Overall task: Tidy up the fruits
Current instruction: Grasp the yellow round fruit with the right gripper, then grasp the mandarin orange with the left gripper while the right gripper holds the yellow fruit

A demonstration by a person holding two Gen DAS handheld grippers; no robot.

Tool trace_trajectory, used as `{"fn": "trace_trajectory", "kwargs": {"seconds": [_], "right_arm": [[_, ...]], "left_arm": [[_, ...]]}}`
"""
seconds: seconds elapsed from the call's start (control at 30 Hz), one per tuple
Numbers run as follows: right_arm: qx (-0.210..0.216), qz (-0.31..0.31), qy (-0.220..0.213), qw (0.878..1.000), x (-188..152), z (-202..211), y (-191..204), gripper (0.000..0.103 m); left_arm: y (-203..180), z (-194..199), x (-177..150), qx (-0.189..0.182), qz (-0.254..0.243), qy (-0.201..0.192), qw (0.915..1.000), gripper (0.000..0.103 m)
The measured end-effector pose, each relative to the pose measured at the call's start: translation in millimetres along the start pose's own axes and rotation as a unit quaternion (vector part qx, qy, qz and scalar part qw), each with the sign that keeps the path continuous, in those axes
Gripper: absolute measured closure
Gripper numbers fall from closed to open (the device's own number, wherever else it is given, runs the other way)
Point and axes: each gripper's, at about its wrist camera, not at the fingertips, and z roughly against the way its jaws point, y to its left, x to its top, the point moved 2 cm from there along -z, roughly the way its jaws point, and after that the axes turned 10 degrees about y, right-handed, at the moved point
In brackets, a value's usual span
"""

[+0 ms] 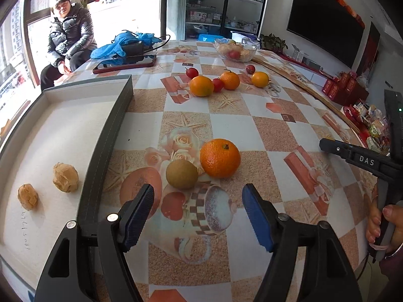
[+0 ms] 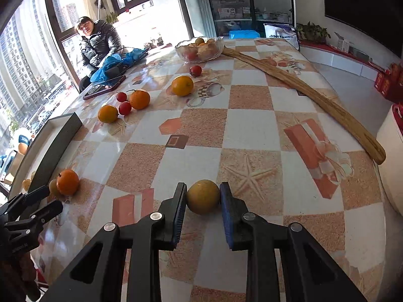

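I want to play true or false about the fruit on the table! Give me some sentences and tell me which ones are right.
1. The right gripper is shut on a round yellow-brown fruit. True.
2. The left gripper is squeezing the big orange. False: it is open, and the orange sits on the table beyond its tips.
3. Two wrinkled tan nuts lie inside the shallow grey-rimmed box. True.
4. The clear glass bowl is empty. False: it holds several fruits.
5. A long wooden stick lies on the checked tablecloth. True.
6. The small red tomatoes are in the box. False: they sit on the tablecloth among the oranges.
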Motion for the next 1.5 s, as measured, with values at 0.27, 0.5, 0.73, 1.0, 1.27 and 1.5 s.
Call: {"fn": "trace_trajectory", "kwargs": {"seconds": [0.27,0.5,0.73,1.0,1.27,1.5], "right_arm": [[0.005,0.000,-0.009,1.000,-5,2,3,0.075],[0.017,-0.008,-0.011,1.000,-7,3,-1,0.075],[0.018,-0.009,-0.011,1.000,-7,2,-1,0.075],[0.018,-0.009,-0.011,1.000,-7,2,-1,0.075],[0.014,-0.007,-0.010,1.000,-7,2,-1,0.075],[-0.007,0.002,-0.012,1.000,-11,3,6,0.075]], "left_arm": [[-5,-14,6,0.055,0.000,0.012,0.9984,0.027],[-3,-12,11,0.040,-0.006,0.035,0.9986,0.029],[-22,-16,11,0.012,-0.011,0.041,0.9990,0.031],[-29,-36,45,0.017,-0.006,0.034,0.9993,0.042],[-36,-29,33,0.045,-0.004,0.036,0.9983,0.062],[-20,-7,-9,0.066,0.022,0.005,0.9976,0.062]]}}
